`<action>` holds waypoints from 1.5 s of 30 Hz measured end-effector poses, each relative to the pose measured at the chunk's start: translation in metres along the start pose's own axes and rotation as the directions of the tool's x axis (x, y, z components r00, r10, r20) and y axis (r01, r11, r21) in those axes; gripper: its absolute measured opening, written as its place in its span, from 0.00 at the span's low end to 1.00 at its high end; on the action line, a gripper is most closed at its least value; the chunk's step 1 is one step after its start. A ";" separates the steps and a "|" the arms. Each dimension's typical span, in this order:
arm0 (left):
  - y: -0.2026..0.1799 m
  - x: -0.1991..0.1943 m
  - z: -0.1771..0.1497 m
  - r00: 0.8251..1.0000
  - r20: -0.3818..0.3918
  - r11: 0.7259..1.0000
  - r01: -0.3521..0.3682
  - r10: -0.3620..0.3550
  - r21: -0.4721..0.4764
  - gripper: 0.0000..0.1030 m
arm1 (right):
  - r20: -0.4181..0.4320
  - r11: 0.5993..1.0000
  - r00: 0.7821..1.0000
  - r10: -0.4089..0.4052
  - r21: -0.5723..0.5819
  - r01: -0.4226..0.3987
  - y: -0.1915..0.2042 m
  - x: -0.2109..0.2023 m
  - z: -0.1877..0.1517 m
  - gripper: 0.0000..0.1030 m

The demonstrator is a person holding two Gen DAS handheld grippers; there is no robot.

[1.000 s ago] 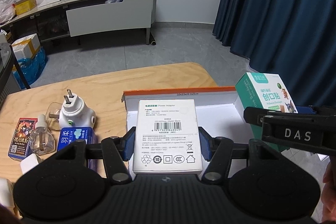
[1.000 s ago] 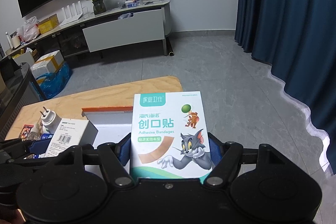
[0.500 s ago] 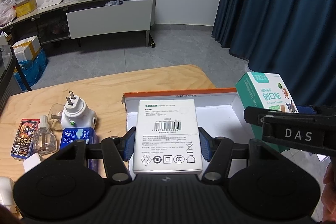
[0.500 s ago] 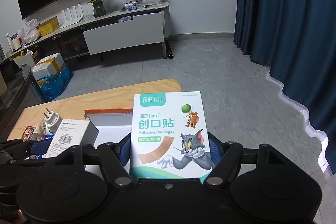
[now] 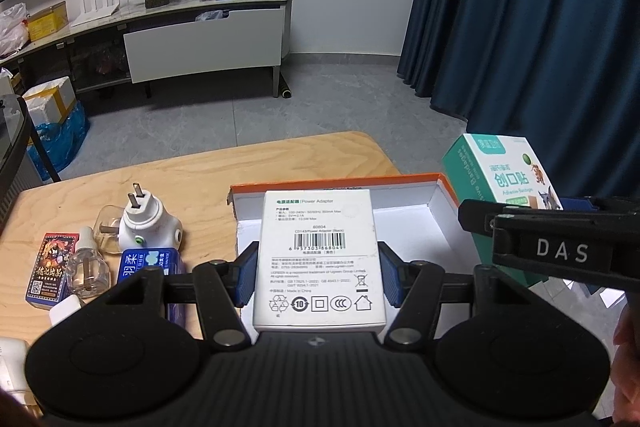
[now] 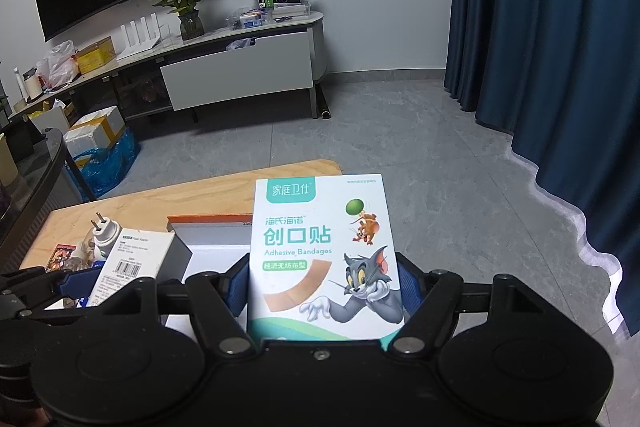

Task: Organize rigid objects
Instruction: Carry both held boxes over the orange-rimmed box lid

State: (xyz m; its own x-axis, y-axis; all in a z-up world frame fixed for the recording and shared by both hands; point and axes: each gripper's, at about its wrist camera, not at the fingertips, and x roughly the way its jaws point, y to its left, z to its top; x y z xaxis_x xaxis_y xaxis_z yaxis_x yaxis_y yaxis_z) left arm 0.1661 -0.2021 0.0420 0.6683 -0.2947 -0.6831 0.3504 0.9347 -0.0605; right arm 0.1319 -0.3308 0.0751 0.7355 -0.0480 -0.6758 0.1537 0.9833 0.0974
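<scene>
My left gripper (image 5: 318, 277) is shut on a white power adapter box (image 5: 318, 247) and holds it above the open white tray with an orange rim (image 5: 436, 211). My right gripper (image 6: 324, 285) is shut on a bandage box with a cartoon cat (image 6: 324, 251), held above the tray's right side; the bandage box also shows in the left wrist view (image 5: 500, 183). In the right wrist view the adapter box (image 6: 128, 263) and the tray (image 6: 216, 231) lie to the left.
On the wooden table (image 5: 180, 179) left of the tray lie a white plug adapter (image 5: 144, 223), a small clear bottle (image 5: 86, 267), a blue tissue pack (image 5: 146, 263) and a card box (image 5: 50, 267). Beyond the table are grey floor and blue curtains.
Both grippers have lifted slightly with their boxes still held; the tray and the table items sit lower and farther in view. Nothing was let go.
</scene>
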 end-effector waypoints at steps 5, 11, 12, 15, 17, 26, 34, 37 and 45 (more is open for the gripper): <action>0.000 -0.002 0.000 1.000 0.003 1.000 0.001 -0.001 -0.001 0.58 | 0.001 1.000 1.000 0.003 -0.004 -0.003 0.001 -0.005 0.002 0.82; -0.001 -0.005 0.000 1.000 0.006 1.000 0.003 -0.003 -0.001 0.58 | 0.003 1.000 1.000 0.005 -0.005 -0.005 0.001 -0.007 0.003 0.82; -0.001 -0.005 0.000 1.000 0.007 1.000 0.002 -0.002 0.000 0.58 | 0.003 1.000 1.000 0.006 -0.007 -0.006 0.001 -0.007 0.003 0.82; -0.001 -0.005 -0.001 1.000 0.009 1.000 0.003 -0.003 -0.002 0.58 | 0.004 1.000 1.000 0.007 -0.011 -0.007 0.001 -0.008 0.003 0.82; -0.001 -0.006 -0.001 1.000 0.011 1.000 0.004 -0.004 -0.002 0.58 | 0.003 1.000 1.000 0.009 -0.014 -0.009 0.000 -0.009 0.003 0.82; -0.001 -0.009 -0.002 1.000 0.014 1.000 0.009 -0.009 -0.006 0.58 | 0.003 1.000 1.000 0.010 -0.016 -0.010 0.000 -0.011 0.003 0.82; 0.000 -0.008 -0.003 1.000 0.009 1.000 0.010 -0.010 -0.014 0.58 | -0.005 1.000 1.000 0.015 -0.020 -0.015 0.001 -0.011 0.002 0.82; 0.000 -0.007 -0.003 1.000 0.004 1.000 0.009 -0.009 -0.018 0.59 | -0.017 1.000 1.000 0.022 -0.017 -0.023 0.000 -0.008 0.003 0.82; 0.003 -0.001 -0.005 1.000 -0.016 1.000 0.002 -0.003 -0.024 0.59 | -0.050 1.000 0.998 0.026 -0.015 -0.027 -0.002 0.005 0.007 0.82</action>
State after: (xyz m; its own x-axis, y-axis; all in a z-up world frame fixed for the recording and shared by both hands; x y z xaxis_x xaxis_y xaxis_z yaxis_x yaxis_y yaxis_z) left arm 0.1635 -0.1980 0.0392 0.6567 -0.2940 -0.6944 0.3358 0.9386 -0.0799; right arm 0.1400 -0.3340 0.0771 0.7055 -0.0138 -0.7086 0.1239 0.9868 0.1041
